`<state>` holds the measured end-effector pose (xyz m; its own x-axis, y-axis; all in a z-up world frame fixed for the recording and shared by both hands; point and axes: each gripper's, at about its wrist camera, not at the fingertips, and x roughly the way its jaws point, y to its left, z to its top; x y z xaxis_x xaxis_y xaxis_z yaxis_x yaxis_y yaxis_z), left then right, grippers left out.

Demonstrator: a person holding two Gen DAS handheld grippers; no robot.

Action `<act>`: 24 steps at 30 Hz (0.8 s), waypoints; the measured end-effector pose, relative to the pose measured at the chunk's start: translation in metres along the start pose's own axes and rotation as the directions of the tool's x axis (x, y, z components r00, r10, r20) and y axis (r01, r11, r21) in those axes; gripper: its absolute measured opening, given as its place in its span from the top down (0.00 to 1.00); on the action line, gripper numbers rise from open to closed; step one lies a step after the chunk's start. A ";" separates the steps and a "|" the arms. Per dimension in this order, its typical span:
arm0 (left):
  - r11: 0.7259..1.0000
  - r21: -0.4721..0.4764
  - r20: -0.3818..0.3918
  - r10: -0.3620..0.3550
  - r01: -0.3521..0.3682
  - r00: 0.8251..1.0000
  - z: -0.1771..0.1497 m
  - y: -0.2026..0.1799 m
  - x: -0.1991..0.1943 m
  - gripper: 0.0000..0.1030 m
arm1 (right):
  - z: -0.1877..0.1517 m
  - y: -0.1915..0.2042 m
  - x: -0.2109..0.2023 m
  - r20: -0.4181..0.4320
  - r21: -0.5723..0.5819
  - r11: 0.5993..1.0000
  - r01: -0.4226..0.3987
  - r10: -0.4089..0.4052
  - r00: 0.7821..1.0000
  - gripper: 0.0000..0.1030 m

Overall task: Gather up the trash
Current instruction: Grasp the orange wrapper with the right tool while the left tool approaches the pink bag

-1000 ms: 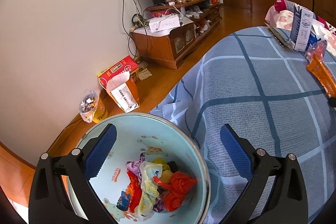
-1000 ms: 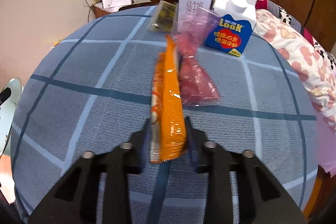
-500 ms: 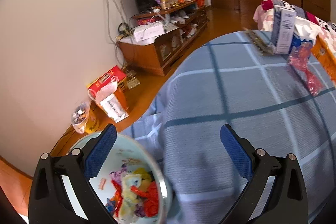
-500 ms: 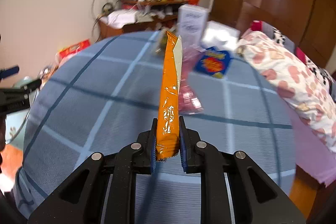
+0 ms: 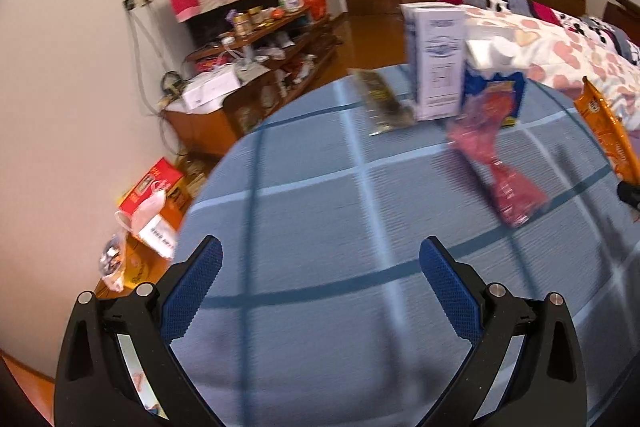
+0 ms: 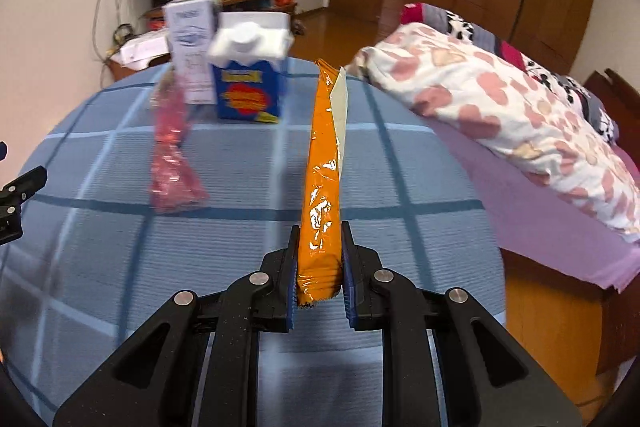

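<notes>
I have the round table [image 5: 320,195] under both cameras, its blue checked cloth filling most of each view. Only my right view shows the bed [image 6: 520,115] with its heart-print quilt close along the table's right edge, and the strip of wooden floor between them. Only my left view shows the table's left edge falling away to the floor by the wall, where a red box [image 5: 150,183] and some bags sit, with the wooden TV cabinet [image 5: 224,107] further back.

The near half of the cloth is bare in both views; the things stand grouped toward the far edge. There a white carton [image 5: 436,67] stands upright, with a blue carton [image 6: 250,91] with a white cap just beside it. The dark flat packet [image 5: 382,101] left of the white carton shows plainly only in my left view. A pink wrapper [image 6: 172,163] lies on the cloth in front of the cartons, blurred in both views.

My right tongs [image 6: 320,267] are closed on the lower end of the orange wrapper [image 6: 322,187], which stands up from the pads, lifted off the cloth; its top edge also shows at the right rim of my left view. My left tongs [image 5: 320,275] are spread wide with nothing between the blue pads, above the near cloth.
</notes>
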<state>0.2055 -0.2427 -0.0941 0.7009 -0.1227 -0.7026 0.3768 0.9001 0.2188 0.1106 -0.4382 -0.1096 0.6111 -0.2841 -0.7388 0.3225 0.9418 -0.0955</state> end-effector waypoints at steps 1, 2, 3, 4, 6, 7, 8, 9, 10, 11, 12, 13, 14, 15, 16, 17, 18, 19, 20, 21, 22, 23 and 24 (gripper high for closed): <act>1.000 0.005 -0.002 -0.005 0.005 1.000 0.004 -0.008 0.003 0.06 | -0.002 -0.003 0.002 -0.002 0.005 1.000 0.002 -0.002 1.000 0.82; 1.000 0.010 -0.007 -0.012 0.012 1.000 0.009 -0.017 0.007 0.06 | -0.002 -0.009 0.005 -0.006 0.012 1.000 0.004 -0.004 1.000 0.82; 1.000 0.013 -0.011 -0.021 0.021 1.000 0.013 -0.025 0.010 0.06 | -0.001 -0.016 0.009 -0.010 0.020 1.000 0.009 -0.008 1.000 0.82; 0.999 0.015 -0.013 -0.029 0.029 0.999 0.017 -0.032 0.012 0.06 | -0.001 -0.018 0.010 -0.012 0.025 1.000 0.010 -0.010 1.000 0.82; 0.999 0.022 -0.017 -0.040 0.040 0.999 0.025 -0.049 0.017 0.06 | -0.001 -0.025 0.012 -0.015 0.033 0.999 0.013 -0.012 1.000 0.82; 0.999 0.026 -0.019 -0.047 0.047 0.999 0.029 -0.055 0.019 0.06 | -0.001 -0.028 0.014 -0.016 0.036 0.999 0.013 -0.012 1.000 0.82; 0.998 0.032 -0.019 -0.052 0.053 0.998 0.032 -0.061 0.022 0.06 | -0.001 -0.029 0.014 -0.016 0.038 0.999 0.014 -0.013 1.000 0.82; 0.998 0.039 -0.019 -0.054 0.055 0.998 0.035 -0.068 0.024 0.06 | -0.001 -0.030 0.015 -0.016 0.037 0.999 0.016 -0.015 1.000 0.82; 0.997 0.043 -0.024 -0.055 0.056 0.998 0.037 -0.075 0.027 0.06 | -0.001 -0.031 0.016 -0.017 0.038 0.999 0.014 -0.014 1.000 0.82; 0.997 0.043 -0.033 -0.062 0.063 0.998 0.039 -0.080 0.030 0.06 | -0.001 -0.032 0.017 -0.018 0.041 0.999 0.010 -0.010 1.000 0.82; 0.997 0.040 -0.039 -0.071 0.072 0.997 0.041 -0.084 0.032 0.06 | -0.001 -0.034 0.018 -0.019 0.044 0.999 0.006 -0.005 1.000 0.82; 0.996 0.037 -0.044 -0.076 0.078 0.996 0.042 -0.088 0.035 0.06 | -0.001 -0.035 0.018 -0.019 0.046 0.999 0.001 0.000 1.000 0.82; 0.996 0.037 -0.048 -0.080 0.082 0.996 0.044 -0.091 0.037 0.06 | -0.001 -0.036 0.019 -0.019 0.048 0.999 -0.003 0.004 1.000 0.82; 0.996 0.037 -0.050 -0.084 0.086 0.995 0.044 -0.094 0.038 0.06 | -0.001 -0.037 0.019 -0.019 0.048 0.999 -0.010 0.011 1.000 0.82; 0.995 0.041 -0.053 -0.089 0.091 0.995 0.044 -0.098 0.040 0.06 | -0.001 -0.036 0.019 -0.019 0.047 0.999 -0.015 0.016 1.000 0.82; 0.995 0.048 -0.057 -0.089 0.092 0.994 0.044 -0.102 0.041 0.06 | -0.001 -0.034 0.020 -0.020 0.047 0.999 -0.018 0.019 1.000 0.82; 0.994 0.054 -0.061 -0.089 0.092 0.994 0.044 -0.105 0.044 0.06 | -0.001 -0.033 0.021 -0.022 0.045 0.999 -0.024 0.025 0.999 0.82; 0.994 0.061 -0.067 -0.087 0.091 0.994 0.043 -0.108 0.047 0.06 | -0.001 -0.033 0.021 -0.023 0.043 0.999 -0.026 0.027 0.999 0.82; 0.994 0.065 -0.074 -0.081 0.086 0.994 0.042 -0.109 0.050 0.06 | -0.001 -0.031 0.021 -0.024 0.041 0.999 -0.026 0.027 0.999 0.82; 0.995 0.065 -0.084 -0.075 0.080 0.994 0.041 -0.110 0.054 0.06 | 0.000 -0.030 0.022 -0.025 0.039 0.999 -0.026 0.027 0.999 0.82; 0.995 0.065 -0.093 -0.073 0.080 0.993 0.041 -0.110 0.057 0.06 | 0.000 -0.029 0.024 -0.026 0.036 0.999 -0.024 0.024 0.999 0.82; 0.994 0.067 -0.099 -0.075 0.081 0.992 0.040 -0.111 0.058 0.06 | 0.000 -0.028 0.025 -0.029 0.032 0.999 -0.020 0.021 0.999 0.82; 0.994 0.069 -0.103 -0.076 0.083 0.992 0.039 -0.111 0.059 0.06 | 0.000 -0.028 0.027 -0.032 0.033 0.999 -0.022 0.023 0.999 0.82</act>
<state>0.2290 -0.3663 -0.1334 0.6040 -0.1467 -0.7834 0.4751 0.8555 0.2061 0.1180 -0.4723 -0.1275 0.5946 -0.2565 -0.7620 0.3323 0.9414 -0.0575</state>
